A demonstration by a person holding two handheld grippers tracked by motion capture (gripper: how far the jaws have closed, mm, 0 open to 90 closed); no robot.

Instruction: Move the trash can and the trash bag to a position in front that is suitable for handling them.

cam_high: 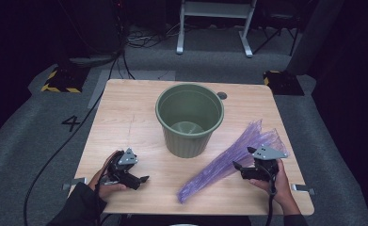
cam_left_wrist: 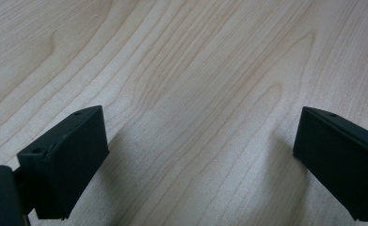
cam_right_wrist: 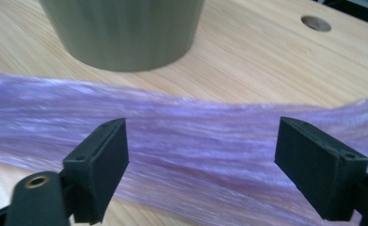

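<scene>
Right gripper (cam_high: 245, 168) jaws wide apart, holding nothing, poised over purple plastic bag (cam_high: 228, 160); bag spans gap between jaws in right gripper view (cam_right_wrist: 196, 141). Bag lies flat, gathered into long pleated strip, on table (cam_high: 125, 117) right of green bin (cam_high: 189, 117), not touching it. Judged light, thin, limp, slippery; likely to slide under pads. Best grip: bunched mid-strip, pinching all layers. Left gripper (cam_high: 137, 180) wide open, empty, over bare wood (cam_left_wrist: 196, 94). Bin upright, looks empty.
</scene>
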